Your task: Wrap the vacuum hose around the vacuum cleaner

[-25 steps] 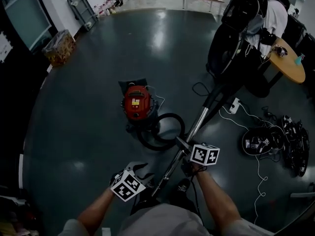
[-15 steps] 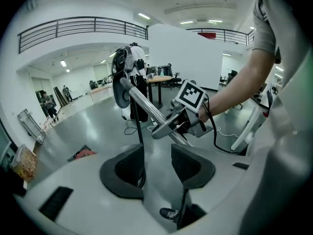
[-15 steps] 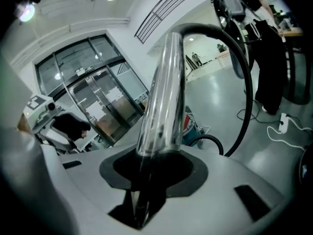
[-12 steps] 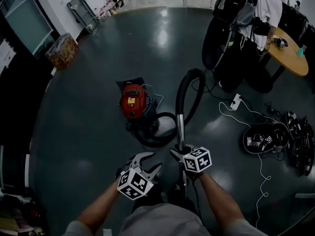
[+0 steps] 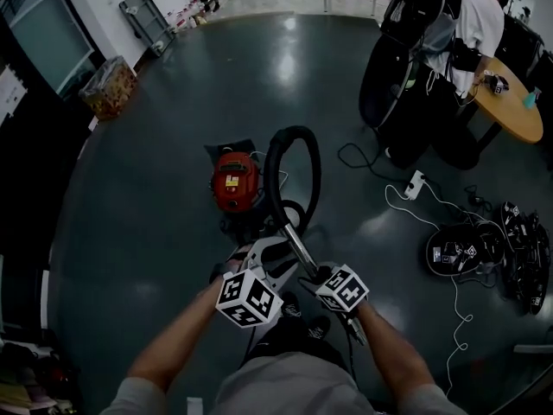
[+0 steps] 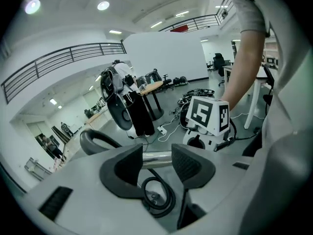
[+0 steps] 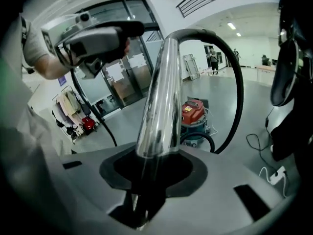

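our right gripper (image 7: pixel 155 166) clamps the chrome tube (image 7: pixel 161 92). our left gripper (image 6: pixel 156 161) has jaws apart, just narrowing, the tube showing through their gap, unpressed. the black hose (image 5: pixel 298 141) arches beside the red vacuum cleaner (image 5: pixel 235 180).

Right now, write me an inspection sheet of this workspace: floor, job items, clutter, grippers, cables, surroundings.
Surface: dark glossy floor, lights reflecting.
Job's things: red vacuum cleaner standing on the floor; black hose arching up beside it, not wrapped; metal tube at its end.
Clutter: pile of black gear on the floor; basket far left.
Grippers: right gripper shut on the metal tube; left gripper open, jaws just been closing, tube crossing the gap, pads off it.
Cables: white power strip, white cable trailing over the floor.
Surroundings: person with a backpack beside a round table; cart beyond.
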Tool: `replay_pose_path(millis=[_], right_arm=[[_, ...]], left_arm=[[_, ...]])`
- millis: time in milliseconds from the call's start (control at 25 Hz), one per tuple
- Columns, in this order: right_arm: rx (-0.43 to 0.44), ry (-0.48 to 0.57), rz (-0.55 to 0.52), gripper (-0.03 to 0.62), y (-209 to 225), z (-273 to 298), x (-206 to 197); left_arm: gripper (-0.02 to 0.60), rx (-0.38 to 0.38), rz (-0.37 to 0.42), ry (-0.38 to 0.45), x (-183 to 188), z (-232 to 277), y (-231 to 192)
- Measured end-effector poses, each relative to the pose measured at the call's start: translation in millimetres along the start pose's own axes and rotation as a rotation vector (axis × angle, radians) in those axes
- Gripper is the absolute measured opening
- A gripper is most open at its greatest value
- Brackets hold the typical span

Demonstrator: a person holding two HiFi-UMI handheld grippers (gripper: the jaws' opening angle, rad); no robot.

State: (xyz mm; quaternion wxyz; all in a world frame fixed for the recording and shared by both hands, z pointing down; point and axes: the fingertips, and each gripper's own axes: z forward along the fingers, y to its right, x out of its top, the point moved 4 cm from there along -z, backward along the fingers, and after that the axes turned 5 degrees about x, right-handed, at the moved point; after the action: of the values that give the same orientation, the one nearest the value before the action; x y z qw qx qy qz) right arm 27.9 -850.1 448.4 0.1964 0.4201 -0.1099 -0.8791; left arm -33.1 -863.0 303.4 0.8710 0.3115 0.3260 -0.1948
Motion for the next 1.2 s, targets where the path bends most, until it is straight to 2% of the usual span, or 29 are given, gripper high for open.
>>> replay_pose_path(millis=[80,200,400,600,720,960,1200], right_arm=[[0.003,-0.052,-0.041,0.130,1.6,2.2,-0.1],[0.024,-0.117,-0.076,0.130,4.8,5.7,0.4],[0.014,-0.243,-0.154,0.126,25.0,-3.0,2.8],[0.000,-0.384,-0.270,0.123,36.8,-13.5,-0.5],[-0.006,-0.469,-0.330,0.117,45.6,-17.8,-1.3],[0.038,-0.602,-0.452,0.114,67.8,-18.4,-1.9],[0.099,-0.731,-0.589,0.114,113.8,-12.8,-18.2]], left_arm=[[0.190,0.009,0.047,0.002,2.7,5.1,-14.6],[0.192,-0.006,0.070,-0.023,-1.4,13.5,-30.4],[0.192,-0.119,0.161,-0.087,-15.9,31.1,-39.7],[0.192,-0.173,0.155,-0.113,-46.3,41.1,-36.3],[0.193,-0.208,0.104,-0.107,-61.9,48.2,-36.0],[0.193,-0.270,-0.118,-0.122,-97.4,74.8,-28.1],[0.192,-0.284,-0.292,-0.141,-123.8,116.1,-16.2]])
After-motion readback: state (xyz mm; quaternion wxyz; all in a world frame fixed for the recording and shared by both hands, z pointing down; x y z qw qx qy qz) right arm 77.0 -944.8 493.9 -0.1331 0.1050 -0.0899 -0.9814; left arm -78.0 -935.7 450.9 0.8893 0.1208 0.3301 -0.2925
